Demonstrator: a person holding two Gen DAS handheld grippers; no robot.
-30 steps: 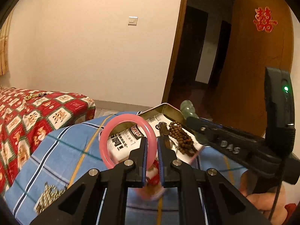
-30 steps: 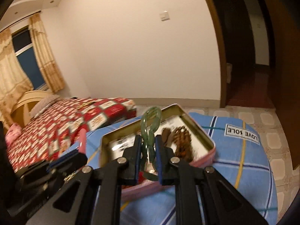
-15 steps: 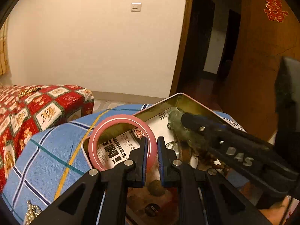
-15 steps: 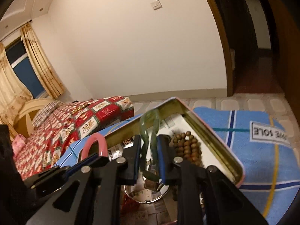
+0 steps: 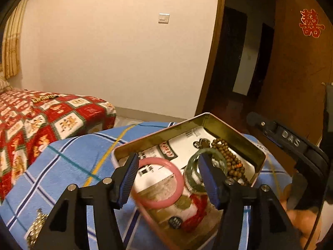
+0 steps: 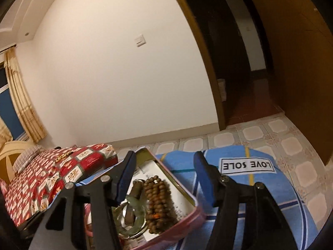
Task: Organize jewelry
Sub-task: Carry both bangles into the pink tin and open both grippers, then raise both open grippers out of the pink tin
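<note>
An open metal tin [image 5: 235,137] sits on a blue checked cloth. My left gripper [image 5: 168,162] hovers over it, jaws opening, and the pink bangle [image 5: 177,175] lies blurred in the tin between the fingers, free of both pads. A green bangle [image 5: 190,167] rests beside it, next to brown wooden beads [image 5: 231,158]. My right gripper [image 6: 164,160] is over the tin's [image 6: 181,185] right side, jaws opening and empty. Below its left finger lies the green bangle [image 6: 139,206], beside the beads [image 6: 158,200]. One right finger [image 5: 270,129] shows past the tin.
The blue cloth [image 5: 72,156] covers a rounded surface with a pile of small metallic beads [image 5: 35,227] at its near left. A bed with a red patterned cover [image 5: 31,120] stands left. An open wooden door [image 5: 301,73] and dark doorway lie behind. A hand [image 5: 301,220] shows lower right.
Both grippers came down over the tin and opened. The pink bangle left the left pads and the green bangle left the right pads; both now lie in the tin.
</note>
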